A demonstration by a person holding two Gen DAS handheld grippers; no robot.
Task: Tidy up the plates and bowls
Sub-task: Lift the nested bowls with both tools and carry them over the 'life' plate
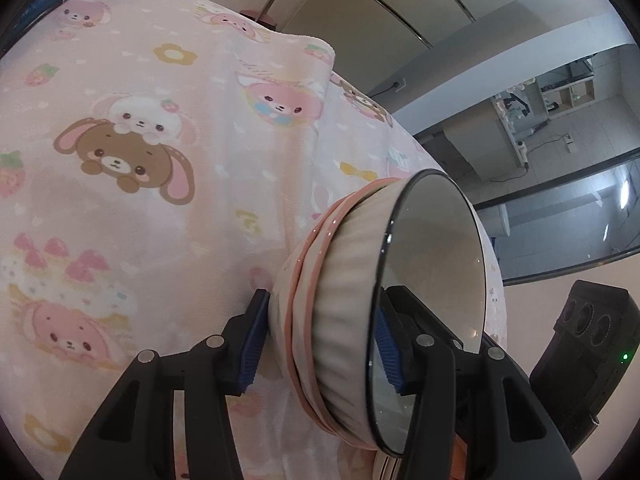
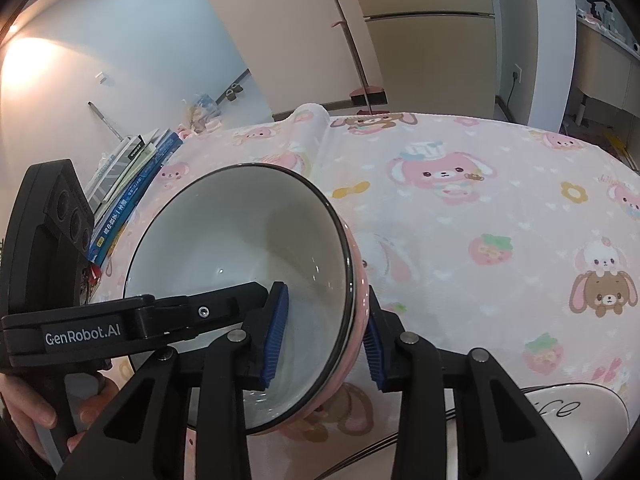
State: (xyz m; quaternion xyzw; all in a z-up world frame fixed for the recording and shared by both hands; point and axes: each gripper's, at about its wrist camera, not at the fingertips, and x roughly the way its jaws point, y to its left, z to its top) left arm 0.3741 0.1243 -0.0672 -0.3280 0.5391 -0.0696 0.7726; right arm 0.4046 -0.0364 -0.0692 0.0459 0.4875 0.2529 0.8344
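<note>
A stack of nested bowls is tipped on its side above the pink cartoon tablecloth. The innermost is white and ribbed with a black rim; the outer ones have pink rims. My left gripper is shut across the stack's wall, one pad on the outer bowl and one inside. In the right wrist view the bowl stack opens toward the camera. My right gripper straddles its rim: the outer pad lies against the pink side, while the inner pad stands slightly off the inner wall. A left gripper finger reaches into the bowl.
White plates with script lettering lie under the stack at the near edge. Books are piled at the table's left end. A hand holds the left gripper's handle. A cloth fold runs across the table.
</note>
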